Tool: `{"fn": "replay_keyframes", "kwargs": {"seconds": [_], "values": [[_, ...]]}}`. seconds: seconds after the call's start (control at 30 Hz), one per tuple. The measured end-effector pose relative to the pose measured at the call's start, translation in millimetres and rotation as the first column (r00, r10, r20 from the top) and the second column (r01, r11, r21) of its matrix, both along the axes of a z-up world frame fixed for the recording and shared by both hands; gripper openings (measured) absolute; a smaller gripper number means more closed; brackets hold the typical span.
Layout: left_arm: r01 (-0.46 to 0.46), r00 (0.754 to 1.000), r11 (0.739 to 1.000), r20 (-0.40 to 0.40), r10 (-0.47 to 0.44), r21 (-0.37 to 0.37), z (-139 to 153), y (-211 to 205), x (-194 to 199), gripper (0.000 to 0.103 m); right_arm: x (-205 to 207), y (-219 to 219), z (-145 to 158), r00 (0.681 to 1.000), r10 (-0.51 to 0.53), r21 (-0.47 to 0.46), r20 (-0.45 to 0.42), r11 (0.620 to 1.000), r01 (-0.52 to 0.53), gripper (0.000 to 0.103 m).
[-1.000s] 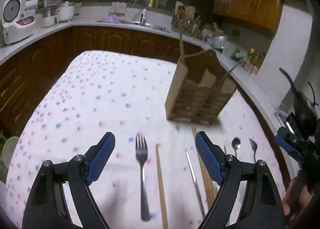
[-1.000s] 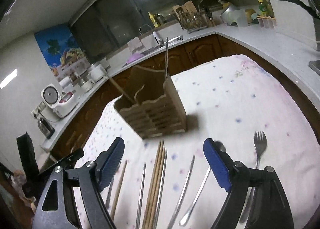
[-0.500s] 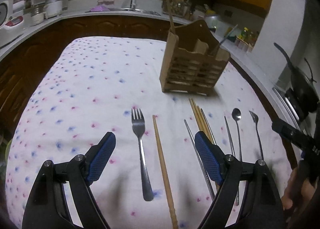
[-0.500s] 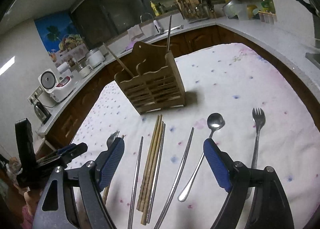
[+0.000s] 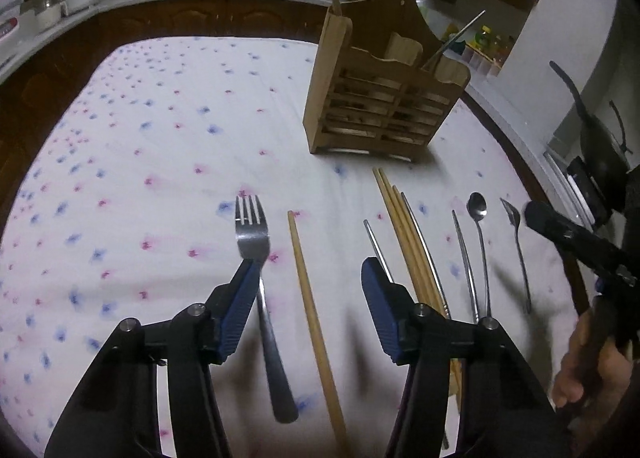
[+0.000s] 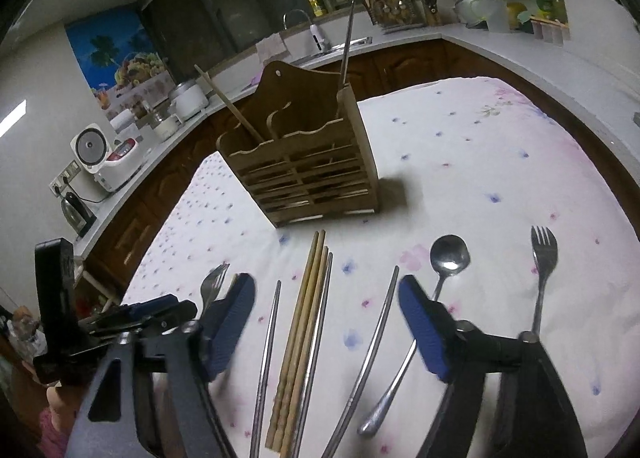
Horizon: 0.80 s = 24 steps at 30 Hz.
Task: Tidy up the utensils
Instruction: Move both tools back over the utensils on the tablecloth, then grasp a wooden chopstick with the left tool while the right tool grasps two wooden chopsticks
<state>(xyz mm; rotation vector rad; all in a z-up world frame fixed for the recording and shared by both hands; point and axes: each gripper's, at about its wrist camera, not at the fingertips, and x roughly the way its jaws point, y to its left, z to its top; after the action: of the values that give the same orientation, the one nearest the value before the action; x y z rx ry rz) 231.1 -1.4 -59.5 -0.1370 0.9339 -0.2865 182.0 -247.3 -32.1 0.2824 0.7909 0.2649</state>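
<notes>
White cloth dotted with blue and pink flowers covers the table (image 5: 132, 146), and the utensils lie in a row along its near edge. Furthest left, towards the near left corner, a steel fork (image 5: 256, 258) lies with its tines pointing away. The left gripper (image 5: 306, 276) hangs low over it, jaws half-wide and just closing in; its left pad sits right beside the fork's neck, the fork's handle and a single wooden chopstick (image 5: 310, 298) lie in the gap between the pads, and neither pad is pressing on anything. Moving right, a bundle of wooden chopsticks (image 6: 302, 322) lies between metal chopsticks (image 6: 267, 342), tips towards the far edge. The right gripper (image 6: 326, 298) hovers over this group, jaws likewise half-wide and just narrowing, the bundle and a curved metal chopstick (image 6: 374, 338) between the pads, nothing gripped. Just right of its right pad is a steel spoon (image 6: 444, 262), bowl away, and nearest the right edge a second fork (image 6: 542, 270). Behind the row, mid-table, stands the wooden slatted utensil holder (image 6: 312, 178), upright, one wooden chopstick leaning out of its left compartment and one metal chopstick out of its right. A person's hand (image 5: 588, 362) shows at the right of the left wrist view, on the right gripper's handle.
</notes>
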Motion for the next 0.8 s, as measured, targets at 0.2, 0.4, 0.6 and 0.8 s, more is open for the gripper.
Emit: {"fn": "replay_keyframes", "kwargs": {"seconds": [0.2, 0.4, 0.6, 0.8], "values": [[0.010, 1.000, 1.000, -0.026, -0.010, 0.000, -8.7, -3.7, 12.8, 0.044, 31.1, 10.7, -14.2, 0.998, 0.029, -0.004, -0.057, 1.000, -0.029, 0.029], [0.037, 0.996, 0.999, -0.080, -0.035, 0.025, -24.0, -12.7, 30.6, 0.037, 62.1, 25.9, -25.8, 0.992, 0.073, -0.006, -0.099, 0.997, -0.074, 0.024], [0.053, 0.992, 0.997, -0.115, -0.045, 0.064, -34.7, -20.4, 44.0, 0.031, 87.0, 40.8, -38.3, 0.985, 0.105, -0.030, -0.137, 0.993, -0.111, 0.021], [0.069, 0.991, 0.995, -0.117, -0.061, 0.068, -35.4, -23.5, 51.8, 0.031, 103.7, 50.4, -55.0, 0.975, 0.120, -0.073, -0.186, 0.988, -0.135, 0.018]]}}
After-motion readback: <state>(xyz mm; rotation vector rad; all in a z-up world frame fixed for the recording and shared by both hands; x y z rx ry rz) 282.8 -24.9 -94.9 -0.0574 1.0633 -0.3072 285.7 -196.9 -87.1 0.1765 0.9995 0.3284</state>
